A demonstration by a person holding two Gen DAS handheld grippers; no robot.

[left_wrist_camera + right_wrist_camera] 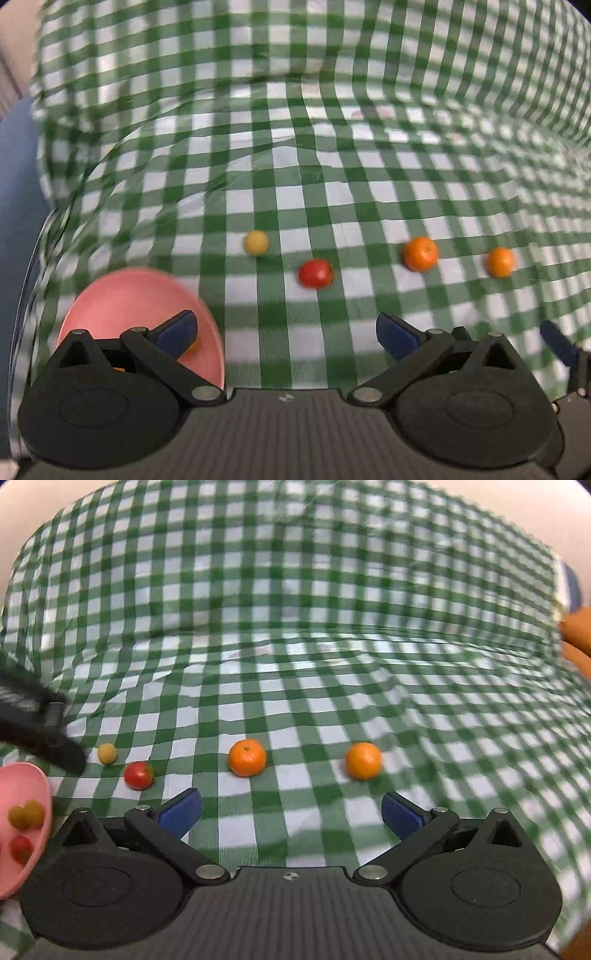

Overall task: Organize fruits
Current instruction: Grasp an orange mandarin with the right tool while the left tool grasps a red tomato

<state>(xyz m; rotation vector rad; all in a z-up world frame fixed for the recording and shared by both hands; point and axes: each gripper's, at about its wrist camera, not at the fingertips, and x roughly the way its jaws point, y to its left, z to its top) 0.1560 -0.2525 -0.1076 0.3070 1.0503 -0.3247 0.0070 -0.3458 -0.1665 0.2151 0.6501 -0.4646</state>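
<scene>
Part of the sorting appeared done as both hand-held grippers hung over a green-and-white checked cloth [295, 664]: a pink bowl [26, 786] at the left edge of the right wrist view already held a few small fruits, two yellowish-orange and at least one red, while four pieces lay loose on the cloth. From left to right in that view these were a small yellow fruit [107, 754], a red tomato [138, 775] just beside it, a stem-dimpled orange [247, 757] and, well apart to the right, a second orange [363, 760]. The left gripper [286, 334] sat with its blue-padded fingers [177, 330] spread wide and nothing between them, the left finger hanging over the bowl's rim [140, 295]; the right gripper [291, 814] was likewise spread and empty, pointed at the gap between the two oranges. Judging by the layout, roughly half the job remained, the four loose fruits not yet gathered. The fruits looked round, smooth and glossy, the small ones likely to roll on the rumpled cloth. Motion blur softened both views, and whether the bowl held more fruit could not be told.
</scene>
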